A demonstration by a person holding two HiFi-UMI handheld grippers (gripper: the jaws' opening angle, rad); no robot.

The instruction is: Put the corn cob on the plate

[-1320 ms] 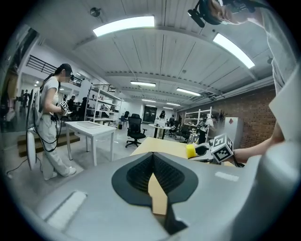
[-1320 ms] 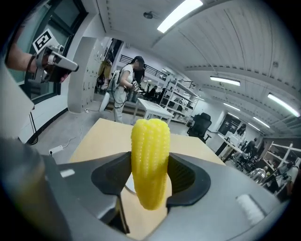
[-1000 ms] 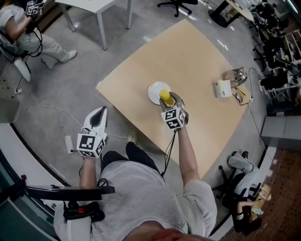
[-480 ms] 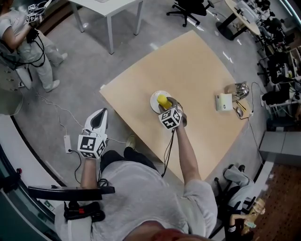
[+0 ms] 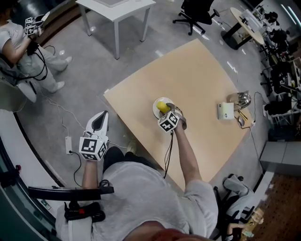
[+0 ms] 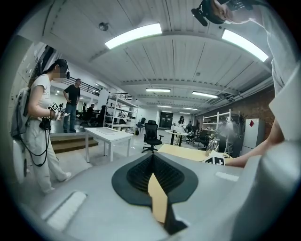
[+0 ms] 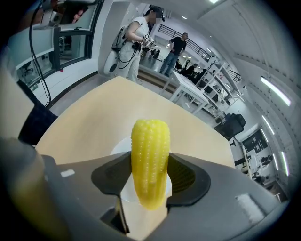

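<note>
A yellow corn cob [image 7: 149, 160] is clamped between the dark pads of my right gripper [image 7: 149, 181], its tip pointing away from me. In the head view the corn cob [image 5: 162, 107] hangs over the small white plate [image 5: 156, 103] on the tan table [image 5: 197, 80], with my right gripper [image 5: 167, 113] above the plate's near side. Part of the white plate [image 7: 123, 147] shows behind the cob. My left gripper [image 5: 100, 121] is held off the table's left side over the floor, its jaws closed with nothing between them [image 6: 153, 162].
A white box [image 5: 225, 111] and a shiny metal object [image 5: 241, 99] sit near the table's right edge. A white table [image 5: 115, 7] stands beyond, office chairs [image 5: 195, 9] further back. A person [image 5: 26, 42] with grippers stands at far left. Cables [image 5: 61, 113] lie on the floor.
My right gripper has come down with the corn cob, closer over the plate. The head view has shifted, and the left gripper has barely moved.
</note>
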